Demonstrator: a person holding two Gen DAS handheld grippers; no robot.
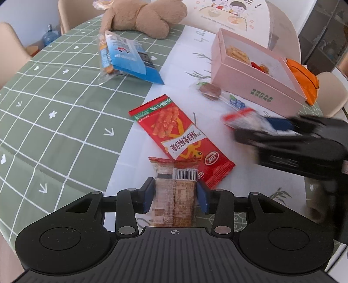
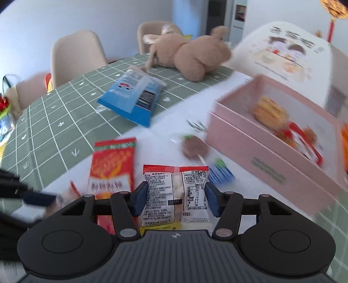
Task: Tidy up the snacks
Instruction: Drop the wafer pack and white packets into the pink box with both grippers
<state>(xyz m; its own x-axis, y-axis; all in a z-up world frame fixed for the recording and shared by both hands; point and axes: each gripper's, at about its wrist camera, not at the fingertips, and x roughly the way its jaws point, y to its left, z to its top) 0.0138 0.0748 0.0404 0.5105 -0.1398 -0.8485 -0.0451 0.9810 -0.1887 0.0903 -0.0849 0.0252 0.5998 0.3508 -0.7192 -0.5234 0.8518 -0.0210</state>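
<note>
- Left gripper (image 1: 175, 197) was clamped on a brown snack packet (image 1: 174, 191), barcode side up, blue pads pressing both long edges; packet stuck out past the fingertips over the near edge of the table (image 1: 54, 122).
- Right gripper (image 2: 175, 199) was closed on a white snack packet (image 2: 176, 193) with a red top strip and black print; pads sat against both its sides. No earlier picture, so only the grip itself is stated.
- From the left wrist view the right gripper showed at far right, blurred, carrying that same white packet above the white cloth.
- Long red snack packet (image 1: 180, 139) lay flat on the white cloth, just beyond the left gripper's packet, its near end tucked beside it.
- Lollipop (image 1: 209, 90) in clear wrap lay just in front of the pink box (image 1: 256, 80); its stick pointed toward the near right.
- Pink box stood open at far right, 1 yellow snack and some red-wrapped ones inside.
- Blue snack bag (image 1: 130, 58) lay on the green checked cloth, far left of the box, with a clear-wrapped stick snack (image 1: 104, 56) at its left side.
- Plush toy (image 1: 143, 17) lay at the far edge of the table.
- Right wrist view was motion-blurred; finer detail inside the box couldn't be read.
</note>
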